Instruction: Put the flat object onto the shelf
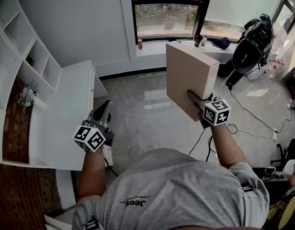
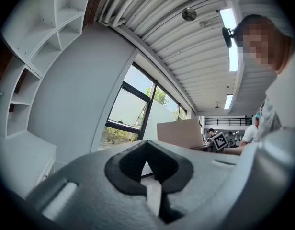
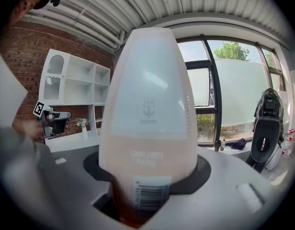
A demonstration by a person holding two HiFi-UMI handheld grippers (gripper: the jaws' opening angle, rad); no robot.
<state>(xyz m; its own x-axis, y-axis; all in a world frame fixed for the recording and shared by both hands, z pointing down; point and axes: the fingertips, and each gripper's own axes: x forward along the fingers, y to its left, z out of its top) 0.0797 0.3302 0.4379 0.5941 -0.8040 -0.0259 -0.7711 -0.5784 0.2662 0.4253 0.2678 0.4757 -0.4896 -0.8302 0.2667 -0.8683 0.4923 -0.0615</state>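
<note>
A flat tan box [image 1: 190, 75] stands upright on its edge, held up in front of me over the floor. My right gripper [image 1: 195, 99] is shut on its lower edge. In the right gripper view the box [image 3: 148, 104] fills the middle, its barcoded end wedged between the jaws of the right gripper [image 3: 147, 181]. My left gripper [image 1: 103, 108] is at the left, next to the white counter [image 1: 66, 109], shut and holding nothing; the left gripper view shows its jaws closed. The white shelf unit [image 1: 23, 56] rises along the left wall. The left gripper view also catches the box [image 2: 180, 133] far off.
A small vase of flowers [image 1: 27, 97] stands on the counter by the shelf. On the windowsill are a can [image 1: 140, 44] and bottles [image 1: 203, 41]. A black machine [image 1: 253, 47] stands at the right, with cables [image 1: 248, 123] across the tiled floor.
</note>
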